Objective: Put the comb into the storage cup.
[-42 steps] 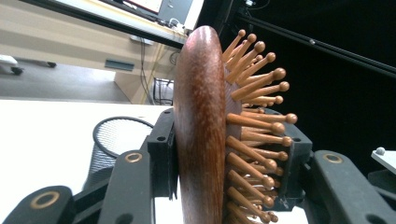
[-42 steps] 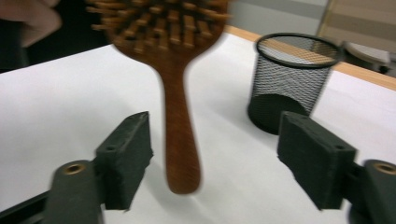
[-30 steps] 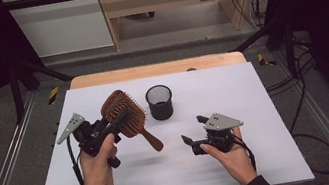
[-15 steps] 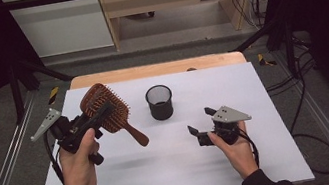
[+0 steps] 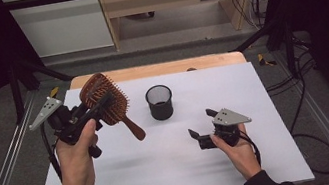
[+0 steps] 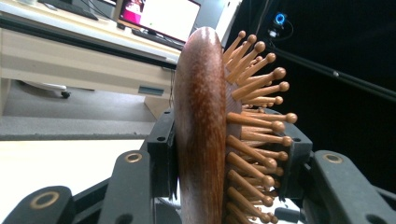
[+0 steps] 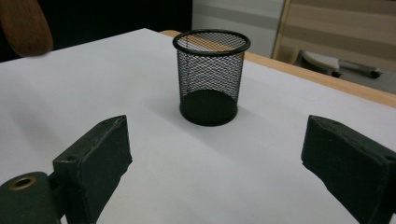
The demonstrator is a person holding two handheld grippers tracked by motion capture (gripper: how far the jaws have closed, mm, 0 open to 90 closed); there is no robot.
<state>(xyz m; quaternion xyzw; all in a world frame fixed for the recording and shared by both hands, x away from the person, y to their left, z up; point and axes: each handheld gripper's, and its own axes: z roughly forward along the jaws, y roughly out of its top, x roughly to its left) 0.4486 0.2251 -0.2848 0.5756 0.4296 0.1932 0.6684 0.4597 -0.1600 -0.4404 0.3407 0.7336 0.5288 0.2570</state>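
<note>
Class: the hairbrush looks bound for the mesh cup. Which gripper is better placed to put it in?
Left. The left gripper already clamps the hairbrush beside the mesh cup; the right gripper is open and holds nothing.

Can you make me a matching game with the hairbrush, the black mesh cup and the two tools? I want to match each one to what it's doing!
Things:
1. wooden hairbrush
2. black mesh cup
3. left tool
4. right tool

States:
A. open, holding nothing, just above the table
B. lifted off the table, gripped by its head, handle slanting down
C. standing upright and empty on the white table
D. shut on the brush head

Pairs: 1-B, 2-C, 3-D, 4-A
</note>
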